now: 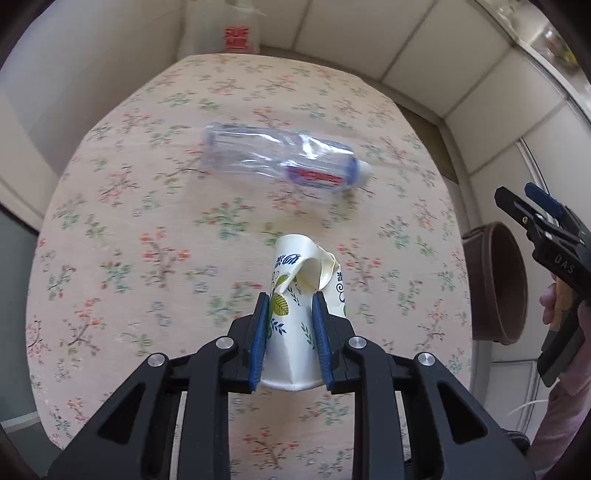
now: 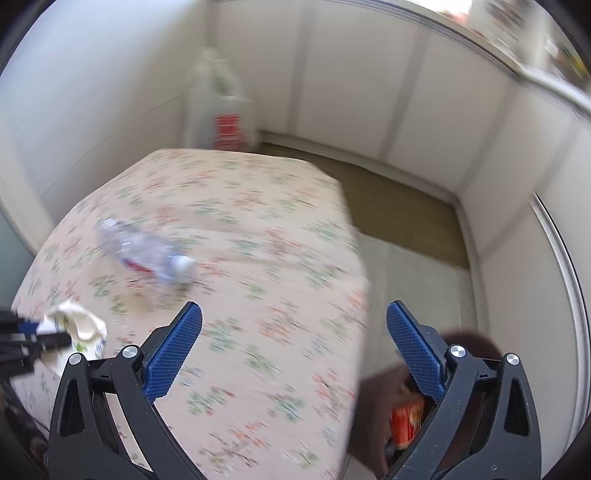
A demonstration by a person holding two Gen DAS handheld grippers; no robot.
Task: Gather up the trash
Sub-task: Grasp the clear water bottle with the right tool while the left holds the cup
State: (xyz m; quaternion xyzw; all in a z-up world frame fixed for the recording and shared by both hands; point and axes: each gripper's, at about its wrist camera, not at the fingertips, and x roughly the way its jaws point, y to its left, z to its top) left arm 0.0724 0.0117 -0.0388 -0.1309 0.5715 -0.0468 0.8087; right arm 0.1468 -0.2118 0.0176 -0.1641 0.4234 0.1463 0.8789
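Note:
My left gripper [image 1: 290, 301] is shut on a crumpled white paper cup [image 1: 304, 291] with blue and green leaf print, held above the floral tablecloth [image 1: 129, 229]. A clear, crushed plastic bottle [image 1: 284, 157] with a white cap lies on its side farther back on the table. In the right wrist view the bottle [image 2: 147, 253] lies at left and the cup [image 2: 79, 326] shows at the left edge in the left gripper. My right gripper [image 2: 293, 323] is open and empty over the table's right edge, beside a brown bin [image 2: 384, 398] holding an orange wrapper [image 2: 406, 424].
The brown bin [image 1: 498, 284] stands on the floor right of the table. My right gripper [image 1: 532, 210] shows at the right edge there. A white plastic bag [image 1: 225, 29] with red print hangs by the far wall. White panelled walls enclose the corner.

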